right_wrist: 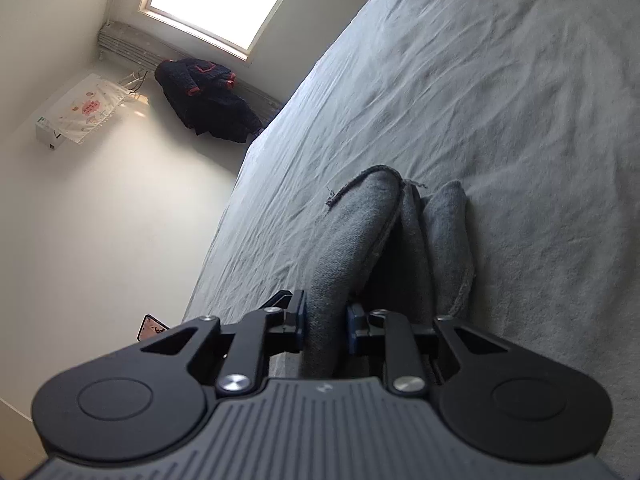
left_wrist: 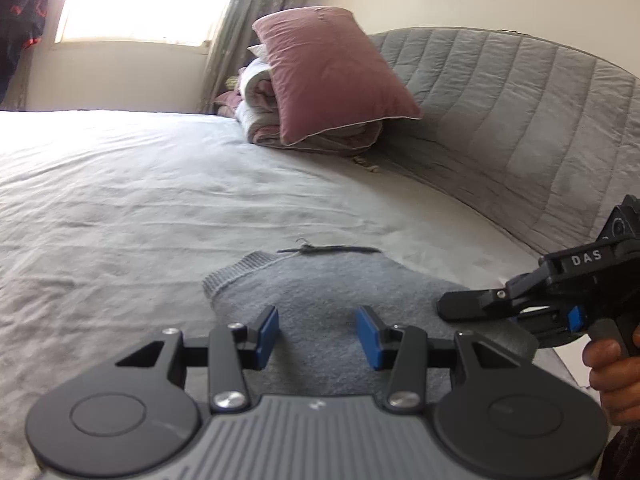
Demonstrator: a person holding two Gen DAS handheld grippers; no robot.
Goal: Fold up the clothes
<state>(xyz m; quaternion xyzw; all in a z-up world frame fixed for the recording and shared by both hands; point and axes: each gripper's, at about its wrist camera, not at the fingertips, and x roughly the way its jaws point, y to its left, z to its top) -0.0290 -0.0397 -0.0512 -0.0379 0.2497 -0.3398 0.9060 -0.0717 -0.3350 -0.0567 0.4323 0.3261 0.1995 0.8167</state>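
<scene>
A grey knitted sweater (left_wrist: 320,284) lies on the white bed sheet (left_wrist: 120,200), with a ribbed cuff at its left and a dark edge with a loose thread at its far side. My left gripper (left_wrist: 318,334) hovers over the near part of the sweater, its blue pads (left_wrist: 268,336) apart and gripping nothing. My right gripper (left_wrist: 460,312) reaches in from the right at the sweater's right edge. In the right wrist view the right gripper (right_wrist: 326,328) is shut on a raised fold of the sweater (right_wrist: 360,232), pads pressing it from both sides.
A pink pillow (left_wrist: 332,72) leans on a rolled duvet (left_wrist: 264,108) at the far end, against a grey padded headboard (left_wrist: 520,120) that curves along the right. A person's hand (left_wrist: 612,372) holds the right gripper's handle. A dark garment (right_wrist: 208,100) hangs under the window.
</scene>
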